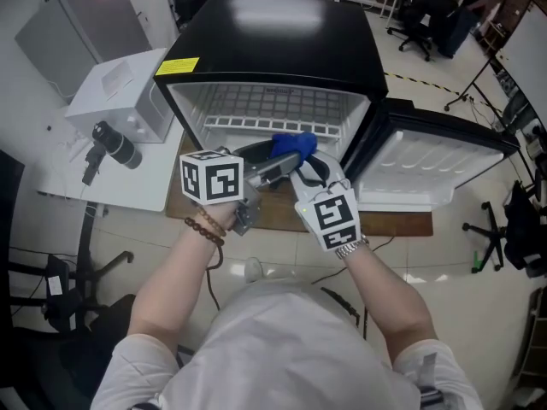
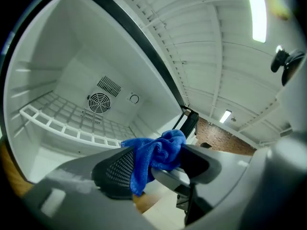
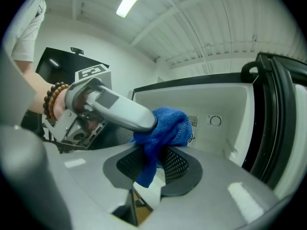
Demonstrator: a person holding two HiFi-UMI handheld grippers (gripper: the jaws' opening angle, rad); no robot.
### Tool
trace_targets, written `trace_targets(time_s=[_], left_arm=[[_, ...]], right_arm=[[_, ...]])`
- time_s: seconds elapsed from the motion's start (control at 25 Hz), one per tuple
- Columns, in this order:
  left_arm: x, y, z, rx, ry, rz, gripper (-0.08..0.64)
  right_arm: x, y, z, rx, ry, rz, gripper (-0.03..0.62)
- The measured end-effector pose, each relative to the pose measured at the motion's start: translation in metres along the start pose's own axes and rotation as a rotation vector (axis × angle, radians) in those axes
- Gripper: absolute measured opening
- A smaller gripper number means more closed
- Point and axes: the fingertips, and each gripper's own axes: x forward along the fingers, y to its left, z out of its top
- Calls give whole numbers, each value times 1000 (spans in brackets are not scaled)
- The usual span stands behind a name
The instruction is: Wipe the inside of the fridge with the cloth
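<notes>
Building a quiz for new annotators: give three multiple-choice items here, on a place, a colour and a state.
1. The cloth is: A on the side table; B in the right gripper; C on the floor.
2. The fridge outside is: A white; B red; C black.
3. The fridge door is: A open; B shut; C missing.
B, its jaws pinch the cloth; C, black top and sides; A, it swings out rightward.

White box (image 1: 115, 92) on side table (image 1: 128, 190) (black camera (image 1: 120, 148) beside); office chair (image 1: 419, 24) behind
</notes>
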Motion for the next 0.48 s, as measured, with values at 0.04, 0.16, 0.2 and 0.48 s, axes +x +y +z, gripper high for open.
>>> trace_targets(time_s=[0.04, 0.16, 0.2, 0.48], left_arm=[[1, -2, -1, -10, 2, -13, 307], [4, -6, -3, -29, 5, -45, 265], [6, -8, -3, -29, 6, -54, 256], [11, -8, 0, 28, -6, -7, 144]], right_arm=[[-1, 1, 0, -5, -2, 7, 91], [-2, 3, 1, -21, -6, 25, 91], [-3, 3, 0, -25, -6, 29, 91], [-7, -8, -8, 1, 24, -7, 103]])
